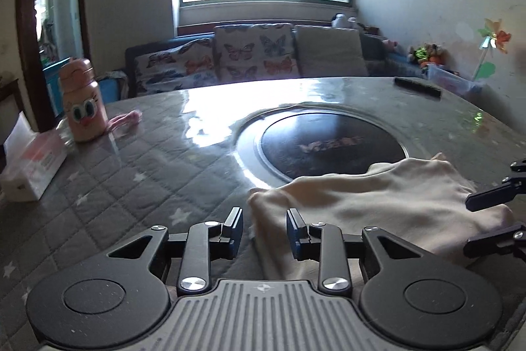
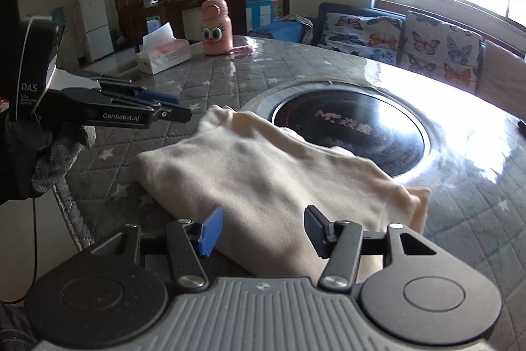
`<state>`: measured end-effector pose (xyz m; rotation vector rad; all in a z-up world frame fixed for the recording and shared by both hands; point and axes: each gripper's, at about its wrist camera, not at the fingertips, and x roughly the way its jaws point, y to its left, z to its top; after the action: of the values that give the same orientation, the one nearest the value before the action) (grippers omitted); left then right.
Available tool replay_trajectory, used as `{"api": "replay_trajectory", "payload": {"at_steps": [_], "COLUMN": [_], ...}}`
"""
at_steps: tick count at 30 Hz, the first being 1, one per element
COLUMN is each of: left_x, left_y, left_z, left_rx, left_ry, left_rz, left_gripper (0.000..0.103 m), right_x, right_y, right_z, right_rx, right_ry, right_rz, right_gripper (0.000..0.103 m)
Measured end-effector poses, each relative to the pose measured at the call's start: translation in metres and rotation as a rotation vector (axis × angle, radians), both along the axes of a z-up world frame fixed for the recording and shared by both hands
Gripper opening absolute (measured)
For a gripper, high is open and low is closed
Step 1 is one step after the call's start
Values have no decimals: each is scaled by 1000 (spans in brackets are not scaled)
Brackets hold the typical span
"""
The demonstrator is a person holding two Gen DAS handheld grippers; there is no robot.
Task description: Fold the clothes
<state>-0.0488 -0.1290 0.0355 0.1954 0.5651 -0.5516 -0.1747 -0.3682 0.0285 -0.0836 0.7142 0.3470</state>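
Note:
A cream garment [image 2: 269, 173] lies folded into a rough rectangle on the grey quilted table, its far edge over the round black hob. It also shows in the left wrist view [image 1: 378, 203]. My left gripper [image 1: 264, 231] is open and empty, its jaws above the garment's left edge; it appears from the side in the right wrist view [image 2: 164, 111]. My right gripper [image 2: 263, 231] is open and empty, its jaws wide apart above the garment's near edge; its fingers [image 1: 490, 198] enter the left wrist view from the right.
A round black hob [image 2: 351, 134] is set in the middle of the table [image 2: 217, 78]. A pink duck-face bottle [image 2: 215, 27] and a tissue box [image 2: 162, 53] stand at the far side, a dark remote [image 1: 417, 87] near the far edge. A butterfly-print sofa [image 1: 250, 55] stands behind.

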Motion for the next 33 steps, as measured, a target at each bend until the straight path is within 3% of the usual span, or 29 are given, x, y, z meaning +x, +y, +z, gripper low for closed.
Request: {"api": "replay_trajectory", "payload": {"at_steps": [8,13,18,24,30,33], "left_x": [22,19,19,34,50,47], "left_y": [-16,-14,-25,-40,-42,-45], "left_z": [-22,-12,-4,-9,-20,-15], "left_rx": [80,76,57,80,100,83], "left_ry": [34,11,-9,2,39,30], "left_rz": [29,18,-15,-29,-13,-27], "left_gripper": [33,33,33,34,37,39], "right_x": [-9,-7,23,62,82,83], "right_y": [-24,-36,-43,-47,-53,-51], "right_z": [-16,-8,-3,-11,-25,-17], "right_rx": [22,44,38,72,79,85], "right_ry": [60,38,-4,17,71,42], "right_rz": [-84,-84,-107,-112,-151,-143], "right_gripper": [61,61,61,61,54,53]}}
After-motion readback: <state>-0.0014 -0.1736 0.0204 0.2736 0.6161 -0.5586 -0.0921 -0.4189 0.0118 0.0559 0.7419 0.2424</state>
